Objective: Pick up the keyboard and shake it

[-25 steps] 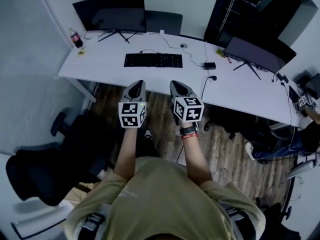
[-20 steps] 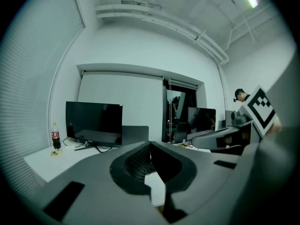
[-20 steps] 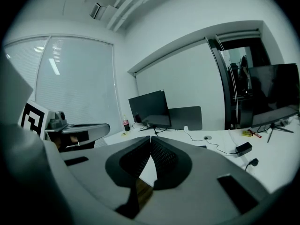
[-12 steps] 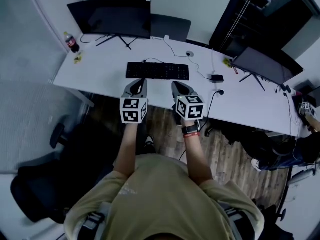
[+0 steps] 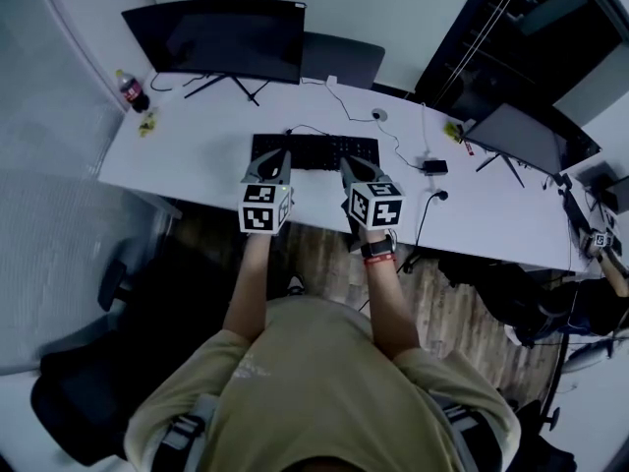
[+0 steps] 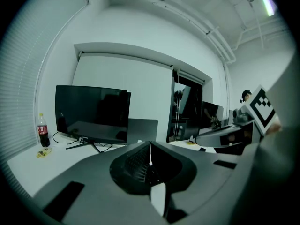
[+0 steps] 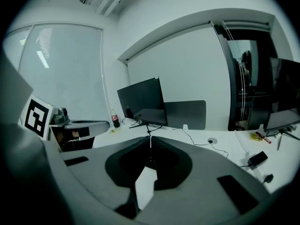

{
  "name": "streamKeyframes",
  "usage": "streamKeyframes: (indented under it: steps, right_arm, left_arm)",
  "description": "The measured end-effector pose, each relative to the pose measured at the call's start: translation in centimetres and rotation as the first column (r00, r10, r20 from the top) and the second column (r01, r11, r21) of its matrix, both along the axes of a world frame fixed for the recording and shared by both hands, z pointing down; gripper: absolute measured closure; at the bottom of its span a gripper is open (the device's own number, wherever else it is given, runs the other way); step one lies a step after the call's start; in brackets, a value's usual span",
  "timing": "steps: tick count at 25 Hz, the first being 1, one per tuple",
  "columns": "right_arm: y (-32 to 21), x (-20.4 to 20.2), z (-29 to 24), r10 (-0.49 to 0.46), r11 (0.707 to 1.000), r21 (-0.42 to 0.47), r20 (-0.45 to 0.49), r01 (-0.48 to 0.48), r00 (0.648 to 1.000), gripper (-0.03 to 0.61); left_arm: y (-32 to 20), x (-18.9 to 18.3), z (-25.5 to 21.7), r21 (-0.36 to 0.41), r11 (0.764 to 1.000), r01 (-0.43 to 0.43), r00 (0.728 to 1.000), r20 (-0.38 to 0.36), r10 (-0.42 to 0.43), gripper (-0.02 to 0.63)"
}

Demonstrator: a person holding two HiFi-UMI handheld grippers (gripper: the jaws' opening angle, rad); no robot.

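A black keyboard [image 5: 316,151] lies flat on the white desk [image 5: 187,155], in front of the big monitor. My two grippers hang side by side over the desk's near edge. The left gripper [image 5: 274,157] is shut and empty, its tip over the keyboard's left near part. The right gripper [image 5: 347,164] is also shut and empty, its tip at the keyboard's right near edge. I cannot tell whether either touches it. In the left gripper view the jaws [image 6: 150,145] meet in a thin seam; in the right gripper view the jaws [image 7: 150,138] meet the same way.
A dark monitor [image 5: 218,37] stands behind the keyboard, a second monitor [image 5: 519,134] at the right. A cola bottle [image 5: 128,91] is at the desk's far left. Cables and a black adapter [image 5: 433,166] lie right of the keyboard. A black office chair [image 5: 84,401] sits at lower left.
Both grippers have moved forward together from over the floor to the desk's front edge by the keyboard. Both stayed shut. The keyboard has not moved.
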State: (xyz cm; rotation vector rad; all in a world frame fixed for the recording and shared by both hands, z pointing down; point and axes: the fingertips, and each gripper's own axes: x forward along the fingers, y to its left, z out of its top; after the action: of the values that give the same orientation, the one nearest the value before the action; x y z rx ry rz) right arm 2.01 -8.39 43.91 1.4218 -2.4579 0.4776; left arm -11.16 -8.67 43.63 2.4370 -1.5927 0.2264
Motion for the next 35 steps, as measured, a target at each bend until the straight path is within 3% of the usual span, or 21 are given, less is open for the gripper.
streamKeyframes:
  steps: [11,21,30,35]
  right_arm:
    - [-3.8,-1.8,2.8,0.012,0.999,-0.051,-0.013,-0.012,1.0,0.552]
    - [-8.7,-1.3,5.6,0.009,0.997,-0.081,-0.004,-0.009,1.0,0.552]
    - [-14.8,-0.9,9.2,-0.017,0.989,-0.15,-0.01,0.015,1.0,0.552]
    - [-17.4,0.4,11.1,0.014,0.982,-0.188,-0.003,-0.014,1.0,0.552]
  left_arm:
    - [-3.7,-0.8,2.8,-0.041,0.998,-0.049,0.999,-0.01,0.048,0.594]
    - [-8.2,-1.8,5.3,-0.075,0.997,-0.022,1.0,-0.008,0.021,0.594]
    - [-14.1,-1.4,9.1,-0.161,0.987,-0.019,0.999,0.029,0.024,0.592]
    - [-16.6,-1.8,10.9,-0.202,0.979,0.0,0.999,0.046,0.01,0.592]
